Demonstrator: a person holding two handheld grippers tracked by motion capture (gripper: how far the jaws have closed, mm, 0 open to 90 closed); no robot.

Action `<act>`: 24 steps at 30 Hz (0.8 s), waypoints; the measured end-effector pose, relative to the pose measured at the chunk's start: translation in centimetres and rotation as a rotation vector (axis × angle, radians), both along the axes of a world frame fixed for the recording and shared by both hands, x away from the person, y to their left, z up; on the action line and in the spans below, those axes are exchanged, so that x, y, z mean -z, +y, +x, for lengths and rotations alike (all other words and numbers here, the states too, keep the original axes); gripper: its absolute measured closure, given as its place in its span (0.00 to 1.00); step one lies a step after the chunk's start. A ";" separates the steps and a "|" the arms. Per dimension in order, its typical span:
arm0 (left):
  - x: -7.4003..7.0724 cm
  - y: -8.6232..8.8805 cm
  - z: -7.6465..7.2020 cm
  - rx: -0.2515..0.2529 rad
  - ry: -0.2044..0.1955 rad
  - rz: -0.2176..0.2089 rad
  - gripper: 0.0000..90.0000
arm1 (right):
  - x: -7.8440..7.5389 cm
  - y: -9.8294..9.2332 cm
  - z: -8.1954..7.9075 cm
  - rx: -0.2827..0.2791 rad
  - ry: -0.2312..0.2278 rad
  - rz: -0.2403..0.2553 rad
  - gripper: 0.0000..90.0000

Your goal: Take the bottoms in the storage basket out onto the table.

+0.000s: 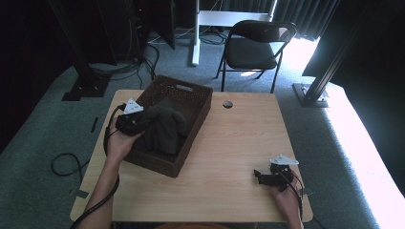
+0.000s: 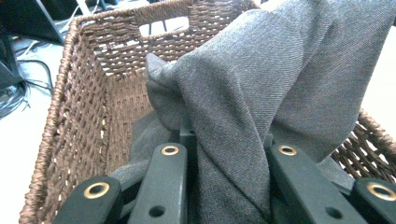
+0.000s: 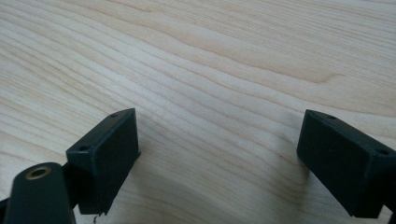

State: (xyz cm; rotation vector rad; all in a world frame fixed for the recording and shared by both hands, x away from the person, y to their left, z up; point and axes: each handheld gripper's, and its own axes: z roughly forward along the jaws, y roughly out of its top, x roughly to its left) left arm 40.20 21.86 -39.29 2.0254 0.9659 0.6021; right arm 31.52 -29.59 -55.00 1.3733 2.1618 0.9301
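The table (image 1: 229, 143) carried a wicker basket (image 1: 191, 93) on its left half, set at a slant, with bare wood over the rest. A grey cloth (image 1: 165, 126) lay heaped in the basket, rising above the near-left wall and falling toward the basket's middle. The left gripper (image 1: 143, 121) stood at that near-left wall, reaching in over it, and its jaws were clamped on a fold of the cloth; in the left gripper view the cloth (image 2: 261, 93) ran up from between the jaws and draped away toward the far right, with the basket (image 2: 84, 93) wall on the left. So the cloth's bulk lay ahead of and slightly above the left gripper, its long run going from the grip toward the basket's far corner; a lift would probably have to go up and back over the near wall to clear it. The right gripper (image 1: 260, 175) rested low at the near-right part of the table, well apart from the basket, its jaws spread wide with only table (image 3: 210, 70) between them. The left hand was plainly the nearer one, already on the cloth.
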 end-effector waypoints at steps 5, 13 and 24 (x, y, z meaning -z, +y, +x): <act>-0.6 0.3 -0.2 -0.011 -0.009 -0.010 0.85 | 0.0 0.0 0.0 0.000 0.000 0.000 0.14; -1.8 0.4 -0.4 -0.024 -0.040 -0.027 0.85 | 0.0 0.0 0.0 0.000 0.000 0.000 0.14; -3.4 0.3 -0.6 -0.032 -0.081 -0.045 0.85 | 0.0 0.0 0.0 0.000 0.000 0.000 0.14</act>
